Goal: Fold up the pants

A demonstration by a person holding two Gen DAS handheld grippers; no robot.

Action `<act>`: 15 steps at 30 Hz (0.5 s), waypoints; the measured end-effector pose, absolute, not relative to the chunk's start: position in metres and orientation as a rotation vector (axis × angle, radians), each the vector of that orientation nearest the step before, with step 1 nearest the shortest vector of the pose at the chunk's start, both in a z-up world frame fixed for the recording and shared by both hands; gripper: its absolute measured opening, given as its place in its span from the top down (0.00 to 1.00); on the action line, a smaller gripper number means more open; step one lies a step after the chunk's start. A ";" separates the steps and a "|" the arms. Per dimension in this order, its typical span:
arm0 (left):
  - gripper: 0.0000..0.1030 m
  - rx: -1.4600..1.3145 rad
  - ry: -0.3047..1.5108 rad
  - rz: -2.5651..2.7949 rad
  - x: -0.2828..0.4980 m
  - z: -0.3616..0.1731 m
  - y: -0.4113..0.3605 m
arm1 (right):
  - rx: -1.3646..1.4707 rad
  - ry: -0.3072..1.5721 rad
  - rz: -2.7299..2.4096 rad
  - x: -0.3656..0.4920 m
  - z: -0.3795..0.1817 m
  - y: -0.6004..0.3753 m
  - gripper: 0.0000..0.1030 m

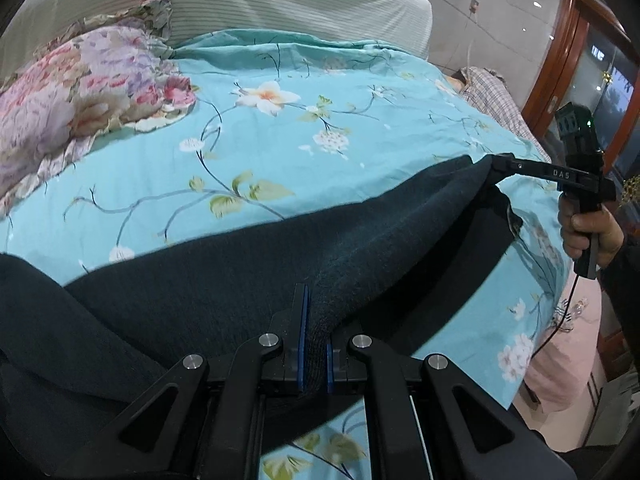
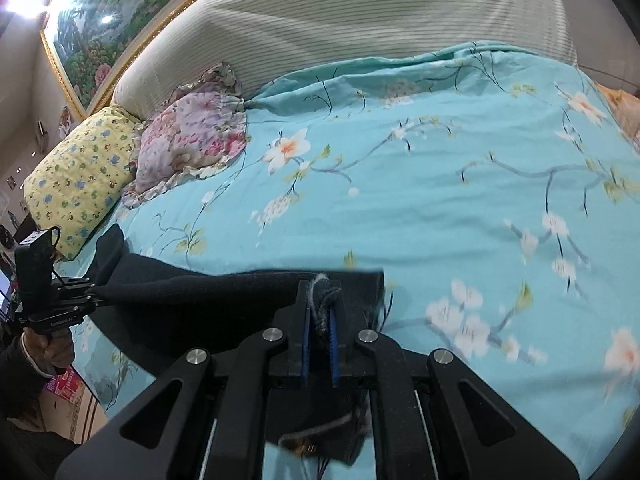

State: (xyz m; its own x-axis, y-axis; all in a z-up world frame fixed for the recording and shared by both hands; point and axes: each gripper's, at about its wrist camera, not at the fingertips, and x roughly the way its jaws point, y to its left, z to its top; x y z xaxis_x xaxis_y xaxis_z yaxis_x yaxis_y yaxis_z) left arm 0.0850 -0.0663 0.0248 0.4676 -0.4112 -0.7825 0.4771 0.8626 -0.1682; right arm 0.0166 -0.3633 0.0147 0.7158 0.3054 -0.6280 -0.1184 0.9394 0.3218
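Note:
Dark navy knit pants (image 1: 248, 280) stretch between both grippers above a turquoise floral bedspread (image 1: 304, 152). My left gripper (image 1: 316, 344) is shut on a bunched fold of the pants' edge. Seen from the left wrist view, my right gripper (image 1: 498, 162) pinches the far corner of the fabric, with a hand (image 1: 592, 232) on its handle. In the right wrist view my right gripper (image 2: 320, 320) is shut on the pants (image 2: 224, 304) and a frayed drawstring (image 2: 320, 280). At the far left, my left gripper (image 2: 94, 294) clamps the other end.
A pink floral pillow (image 1: 80, 100) and a yellow patterned pillow (image 2: 76, 184) lie at the bed's head, against a striped cream headboard (image 2: 360, 20). A checked cloth (image 1: 492, 96) sits at the bed's far right. A pink cover (image 1: 560, 356) hangs below the bed's edge.

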 end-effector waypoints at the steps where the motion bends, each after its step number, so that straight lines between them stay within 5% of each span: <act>1: 0.95 0.082 0.929 -0.551 0.080 0.023 -0.067 | 0.270 0.739 0.236 0.013 0.013 -0.363 0.92; 15: 0.93 0.152 0.943 -0.583 0.057 -0.007 -0.075 | 0.271 0.771 0.196 -0.031 -0.009 -0.361 0.92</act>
